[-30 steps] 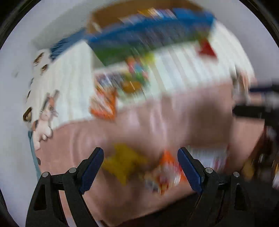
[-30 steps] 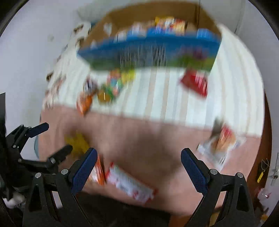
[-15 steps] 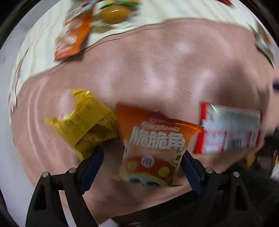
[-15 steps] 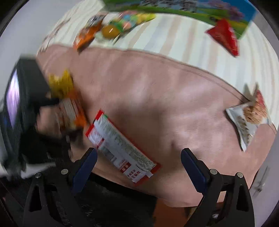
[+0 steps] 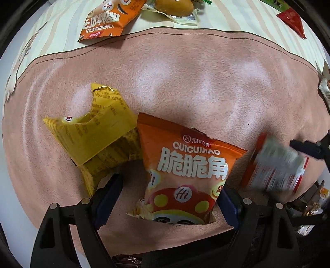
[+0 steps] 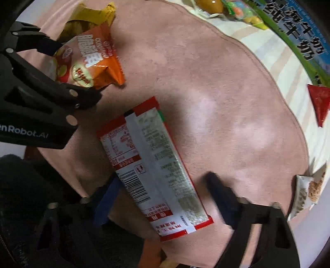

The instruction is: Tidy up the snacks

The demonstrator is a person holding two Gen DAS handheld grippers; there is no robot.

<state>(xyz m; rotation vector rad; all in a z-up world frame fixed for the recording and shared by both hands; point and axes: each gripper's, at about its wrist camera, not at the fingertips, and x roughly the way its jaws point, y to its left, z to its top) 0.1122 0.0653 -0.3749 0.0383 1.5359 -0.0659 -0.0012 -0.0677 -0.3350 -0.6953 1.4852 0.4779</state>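
An orange snack bag (image 5: pixel 183 171) lies on the pink blanket (image 5: pixel 185 78), its lower end between my open left gripper's (image 5: pixel 171 198) fingers; whether they touch it I cannot tell. It also shows in the right wrist view (image 6: pixel 86 59). A crumpled yellow bag (image 5: pixel 97 136) lies just left of it. A red-and-white packet (image 6: pixel 154 171) lies back-side up between my open right gripper's (image 6: pixel 165 198) fingers, and at the right of the left wrist view (image 5: pixel 274 167).
On the striped sheet beyond: an orange seed bag (image 5: pixel 107 18), a bun in clear wrap (image 5: pixel 175 6), a red triangular pack (image 6: pixel 319 101), a blue-green carton (image 6: pixel 299 41). A white pack (image 6: pixel 307 191) lies at the blanket's right edge.
Both grippers have dropped low toward the blanket. The left one has closed in around the orange bag, the right one around the red-and-white packet. The box has left the views.
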